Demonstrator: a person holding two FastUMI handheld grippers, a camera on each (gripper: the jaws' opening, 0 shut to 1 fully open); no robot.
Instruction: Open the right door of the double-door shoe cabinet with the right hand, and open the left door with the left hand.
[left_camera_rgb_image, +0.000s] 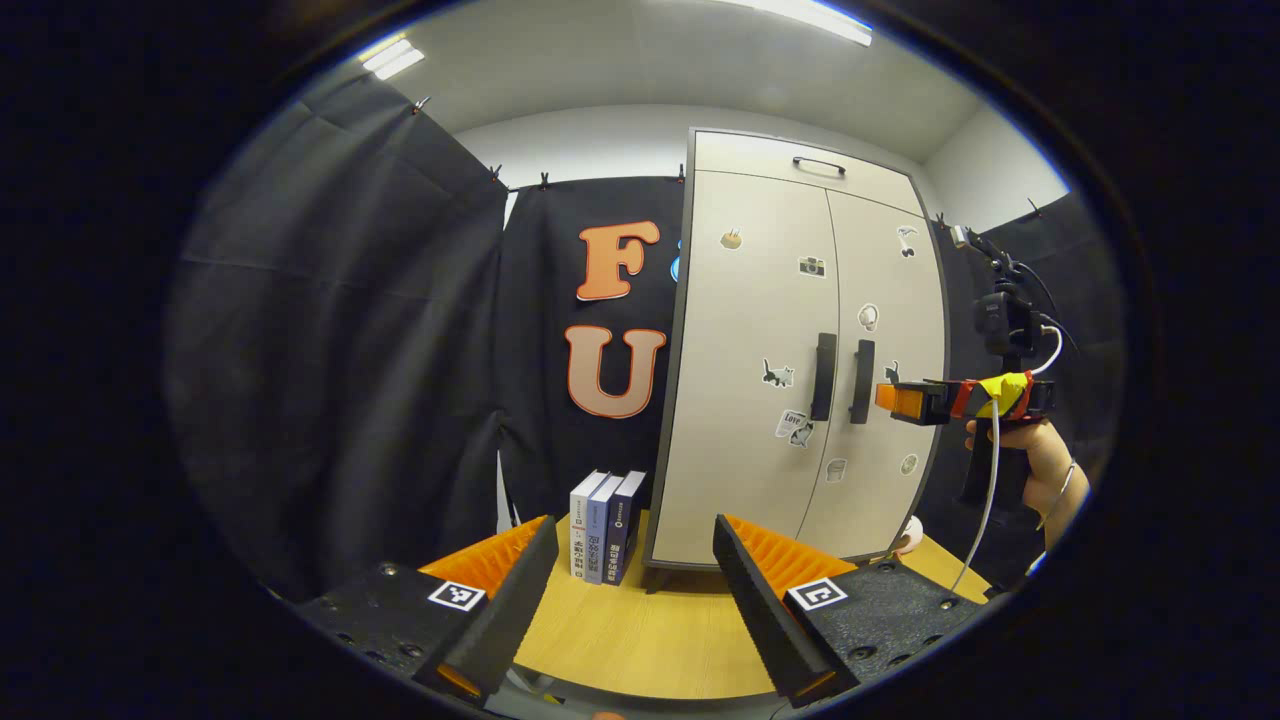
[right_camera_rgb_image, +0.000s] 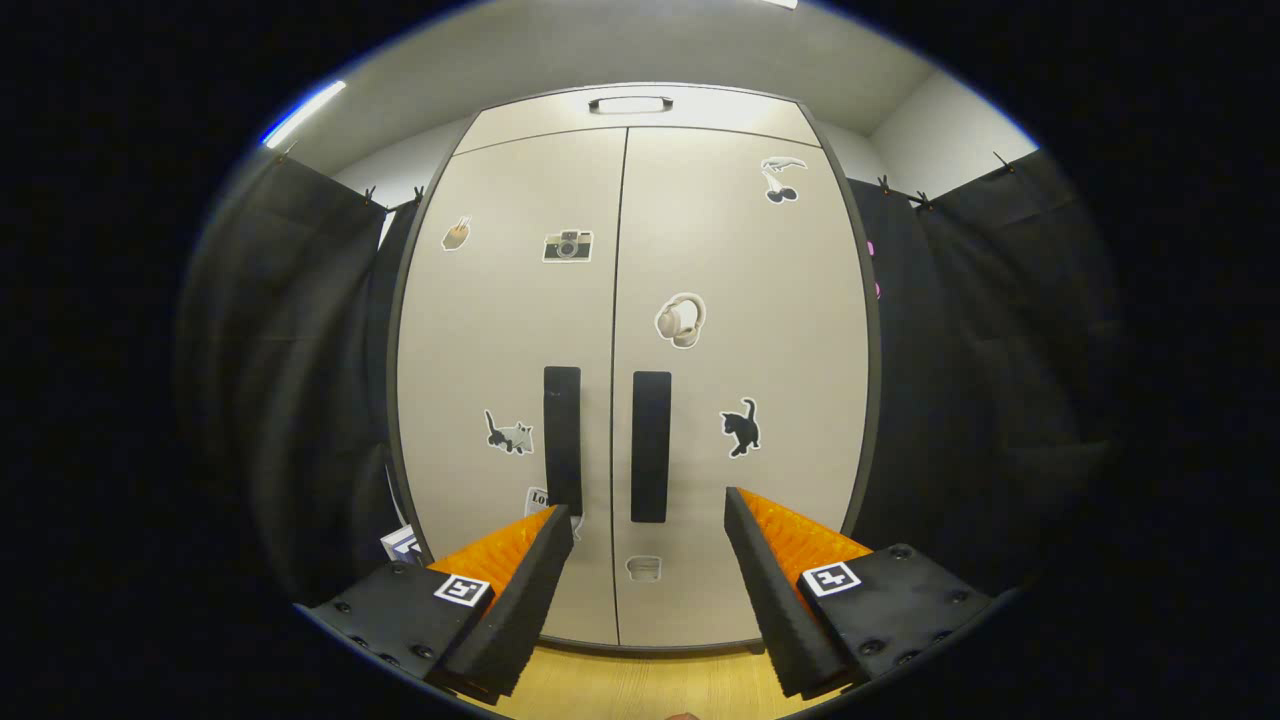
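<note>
In the left gripper view, three upright books (left_camera_rgb_image: 605, 525) stand on the pale wooden counter (left_camera_rgb_image: 650, 640) at 7 o'clock of the beige double-door shoe cabinet (left_camera_rgb_image: 790, 350), both doors shut. The left gripper (left_camera_rgb_image: 635, 580) hovers with jaws wide apart, gripping nothing. At 3 o'clock, a hand (left_camera_rgb_image: 1040, 460) holds the right gripper (left_camera_rgb_image: 890, 397) near the black right door handle (left_camera_rgb_image: 862, 381), apparently short of touching. In the right gripper view, its jaws gape.

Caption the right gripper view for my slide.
Open right gripper faces the closed beige double-door shoe cabinet, aligned with its black handles.
</note>
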